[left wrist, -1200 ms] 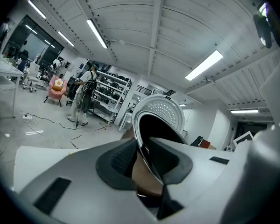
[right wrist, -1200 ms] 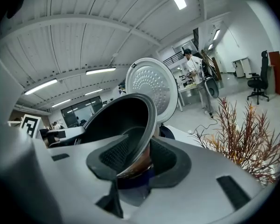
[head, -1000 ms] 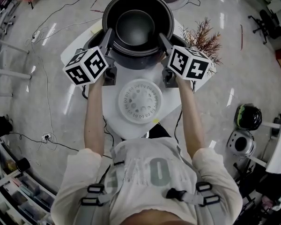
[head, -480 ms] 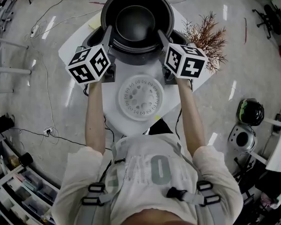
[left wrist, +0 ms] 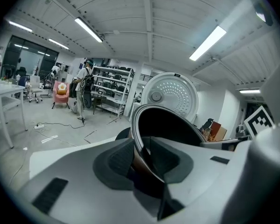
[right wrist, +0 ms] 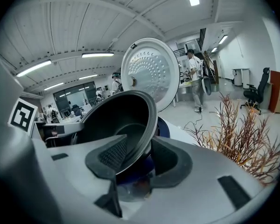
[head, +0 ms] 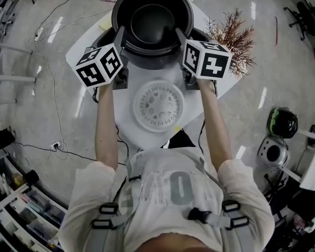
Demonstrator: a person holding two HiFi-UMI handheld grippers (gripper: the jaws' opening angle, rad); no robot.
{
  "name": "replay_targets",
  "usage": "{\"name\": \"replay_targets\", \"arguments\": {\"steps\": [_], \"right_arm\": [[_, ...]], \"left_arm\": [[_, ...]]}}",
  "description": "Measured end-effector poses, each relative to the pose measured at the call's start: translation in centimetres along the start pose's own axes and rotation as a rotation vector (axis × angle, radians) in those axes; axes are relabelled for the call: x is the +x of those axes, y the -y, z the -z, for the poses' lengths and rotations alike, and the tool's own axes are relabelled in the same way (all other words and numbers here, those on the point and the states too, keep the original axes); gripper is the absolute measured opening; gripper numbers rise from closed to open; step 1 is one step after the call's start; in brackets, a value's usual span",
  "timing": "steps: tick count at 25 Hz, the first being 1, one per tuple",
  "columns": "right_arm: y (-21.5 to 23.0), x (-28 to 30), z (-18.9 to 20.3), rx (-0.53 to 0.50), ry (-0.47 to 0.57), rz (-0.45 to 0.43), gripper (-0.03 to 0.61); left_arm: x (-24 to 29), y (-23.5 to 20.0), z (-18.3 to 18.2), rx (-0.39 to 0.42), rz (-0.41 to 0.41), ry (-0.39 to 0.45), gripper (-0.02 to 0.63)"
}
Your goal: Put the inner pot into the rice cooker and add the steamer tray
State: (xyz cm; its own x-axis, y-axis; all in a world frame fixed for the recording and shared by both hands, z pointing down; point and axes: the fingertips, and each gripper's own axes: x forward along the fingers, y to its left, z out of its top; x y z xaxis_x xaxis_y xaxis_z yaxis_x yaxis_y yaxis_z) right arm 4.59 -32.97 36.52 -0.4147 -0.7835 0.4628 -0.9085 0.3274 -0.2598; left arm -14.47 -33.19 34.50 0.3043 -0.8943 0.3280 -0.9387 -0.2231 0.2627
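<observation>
Head view shows my left gripper and right gripper jaws clamped on the inner pot rim at nine and three o'clock, over the rice cooker; I judge seating it level comes next, then releasing for the steamer tray at six o'clock.

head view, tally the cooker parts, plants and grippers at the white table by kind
inner pot: 1
rice cooker: 1
steamer tray: 1
dried plant: 1
hand-held gripper: 2, left and right
total: 6
</observation>
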Motion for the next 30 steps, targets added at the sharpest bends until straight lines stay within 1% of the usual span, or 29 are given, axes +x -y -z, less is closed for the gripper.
{"name": "replay_targets", "arguments": {"steps": [3, 6, 8, 15, 17, 18, 20, 24, 25, 27, 30], "right_arm": [[0.1, 0.4, 0.0, 0.01, -0.049, 0.005, 0.166], [0.5, 1.1, 0.8, 0.036, -0.094, 0.004, 0.169], [0.6, 1.3, 1.5, 0.027, -0.104, 0.018, 0.17], [0.8, 1.8, 1.6, -0.017, -0.058, 0.033, 0.173], [1.0, 1.9, 1.6, -0.053, -0.038, 0.06, 0.175], [1.1, 1.9, 1.6, -0.079, -0.028, 0.076, 0.196], [1.1, 1.9, 1.5, -0.099, -0.004, 0.087, 0.196], [1.1, 2.0, 1.4, -0.119, 0.023, 0.107, 0.202], [1.1, 2.0, 1.4, -0.121, 0.027, 0.108, 0.203], [1.1, 2.0, 1.3, -0.12, 0.036, 0.103, 0.206], [1.2, 2.1, 1.3, -0.113, 0.048, 0.102, 0.206]], "left_arm": [[0.5, -0.4, 0.4, -0.006, -0.02, -0.053, 0.098], [1.1, -0.7, 1.0, -0.007, -0.029, -0.08, 0.1], [1.2, -0.8, 1.8, 0.005, -0.039, -0.1, 0.101], [1.8, -1.1, 2.4, 0.016, -0.054, -0.102, 0.109], [2.0, -1.3, 2.7, 0.01, -0.053, -0.104, 0.114], [2.0, -1.3, 2.8, 0.01, -0.055, -0.104, 0.118], [2.1, -1.4, 2.8, 0.037, -0.071, -0.102, 0.121], [2.5, -1.4, 2.8, 0.18, -0.133, -0.103, 0.124], [2.6, -1.4, 2.7, 0.202, -0.144, -0.102, 0.124], [2.7, -1.4, 2.7, 0.212, -0.151, -0.097, 0.124], [2.9, -1.3, 2.8, 0.205, -0.143, -0.1, 0.127]]}}
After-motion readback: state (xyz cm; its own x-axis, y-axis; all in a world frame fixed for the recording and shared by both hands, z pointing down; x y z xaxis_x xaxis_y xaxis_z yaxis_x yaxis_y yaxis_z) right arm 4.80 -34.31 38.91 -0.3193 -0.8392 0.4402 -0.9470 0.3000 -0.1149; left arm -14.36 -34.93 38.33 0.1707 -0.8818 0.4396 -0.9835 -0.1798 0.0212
